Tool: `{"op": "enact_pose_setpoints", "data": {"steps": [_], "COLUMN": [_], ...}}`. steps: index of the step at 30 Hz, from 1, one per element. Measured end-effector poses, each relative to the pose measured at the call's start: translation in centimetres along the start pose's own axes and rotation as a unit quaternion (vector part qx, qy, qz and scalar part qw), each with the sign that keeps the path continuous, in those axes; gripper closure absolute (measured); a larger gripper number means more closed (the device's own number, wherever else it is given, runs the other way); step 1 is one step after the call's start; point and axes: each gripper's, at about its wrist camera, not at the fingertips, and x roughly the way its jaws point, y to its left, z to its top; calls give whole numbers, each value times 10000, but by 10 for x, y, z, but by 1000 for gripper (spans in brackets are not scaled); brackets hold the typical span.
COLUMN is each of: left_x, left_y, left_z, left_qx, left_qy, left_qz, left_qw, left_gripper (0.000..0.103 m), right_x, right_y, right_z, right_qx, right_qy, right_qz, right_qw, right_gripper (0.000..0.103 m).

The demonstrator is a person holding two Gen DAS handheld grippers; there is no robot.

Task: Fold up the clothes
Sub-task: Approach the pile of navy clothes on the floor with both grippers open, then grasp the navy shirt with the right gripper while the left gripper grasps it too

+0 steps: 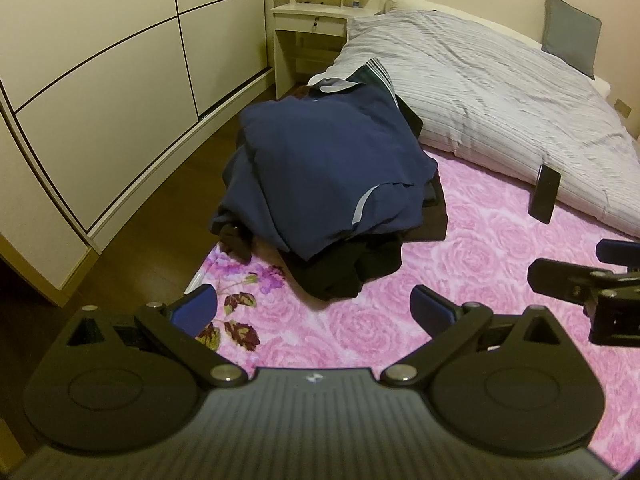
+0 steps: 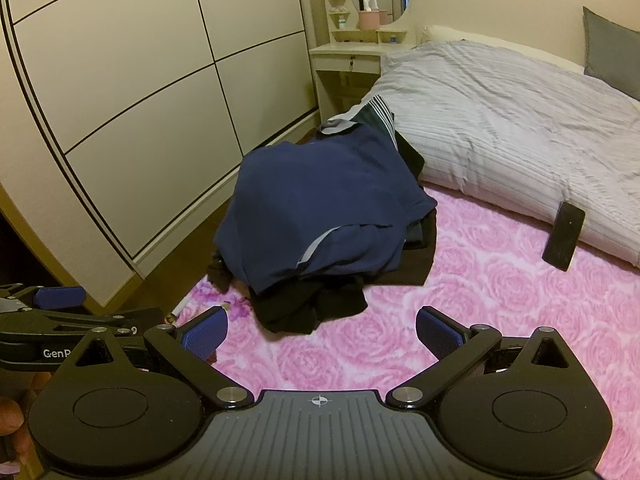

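A heap of clothes lies on the pink rose-patterned blanket (image 1: 460,264) (image 2: 500,300) near the bed's left edge. A navy garment (image 1: 332,160) (image 2: 320,200) with a pale grey stripe covers the top, and black clothes (image 1: 348,276) (image 2: 312,308) stick out underneath at the front. My left gripper (image 1: 314,308) hovers open just short of the heap, nothing between its blue pads. My right gripper (image 2: 322,332) is likewise open and empty, a little in front of the black clothes. Each gripper shows at the edge of the other's view.
A grey striped duvet (image 1: 480,80) (image 2: 500,120) is bunched behind the heap, with a black phone (image 1: 544,194) (image 2: 564,236) leaning on it. White wardrobe doors (image 1: 100,80) and brown floor (image 1: 160,208) lie left. A dressing table (image 1: 312,20) stands at the back.
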Motion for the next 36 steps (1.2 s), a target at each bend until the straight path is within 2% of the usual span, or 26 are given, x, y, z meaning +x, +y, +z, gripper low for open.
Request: {"op": "enact_pose_setpoints", "data": {"steps": [7,12,19,22,28,33,36], "left_x": [-2,-4,3,12,38,71,105], "left_y": [1,0,3,2,6,23,39], "left_z": [1,2,-1,-5,-6,6,29], "left_qx": [23,40,-90,-71,356,837,1070], "left_qy": [15,32,117,232,335,339,239], "left_qz": [19,31,3,107,322,411,238], "left_qw": [10000,10000,9999,9996,9983,9951,9937], "left_gripper": [2,2,2,2,2,2,2], "right_x": [-3,1,-1,-1,13,53,83], "right_y": [-8,-1,-9,-23,-61,-70,-67], "right_z": [-11,-1,-5,-10,-26,-15,-1], "right_qx": [4,29,35,36,212,427,493], "right_qy": [-15,34,57,109,273,427,350], "right_qz": [33,-4,-35,-69,-36,93,177], "right_qw": [10000,10000,10000,9999,9994,9981,9980], "right_gripper": [0,0,0,0,0,0,0]}}
